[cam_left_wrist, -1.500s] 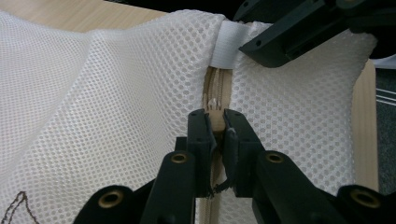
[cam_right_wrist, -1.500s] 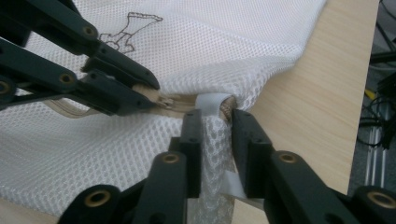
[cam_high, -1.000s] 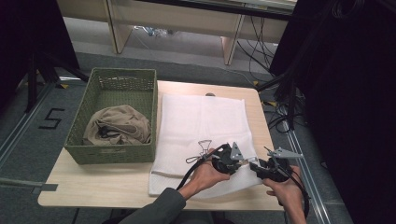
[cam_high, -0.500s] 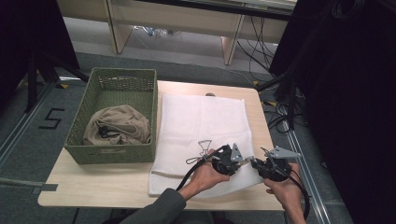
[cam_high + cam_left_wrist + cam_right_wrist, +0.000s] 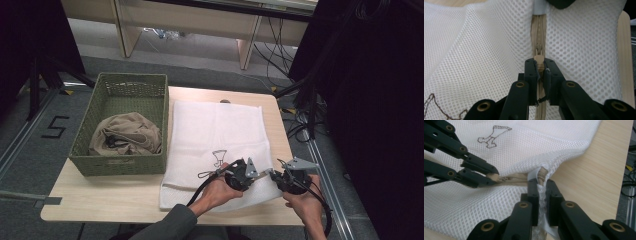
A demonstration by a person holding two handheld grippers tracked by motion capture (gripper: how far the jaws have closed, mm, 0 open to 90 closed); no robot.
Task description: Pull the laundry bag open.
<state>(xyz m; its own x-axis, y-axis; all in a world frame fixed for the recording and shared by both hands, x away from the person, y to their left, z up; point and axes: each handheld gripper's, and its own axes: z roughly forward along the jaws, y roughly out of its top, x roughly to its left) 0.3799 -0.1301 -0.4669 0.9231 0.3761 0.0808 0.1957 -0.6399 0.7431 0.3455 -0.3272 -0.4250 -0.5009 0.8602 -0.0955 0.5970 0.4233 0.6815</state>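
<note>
Both tongs now grip the white mesh laundry bag [image 5: 215, 145], which lies flat on the surface [image 5: 100, 195] at about 3 o'clock of the green basket [image 5: 120, 125]. The right tongs [image 5: 540, 182] have just been closing and are now pinched on the mesh at the end of the bag's beige zipper [image 5: 539, 32], at the bag's 5 o'clock corner in the high view. The left tongs [image 5: 540, 65] are clamped on the zipper pull [image 5: 539, 59]. With the end anchored, the zipper looks ready to be drawn along its track. A tan garment [image 5: 125, 135] waits in the basket.
</note>
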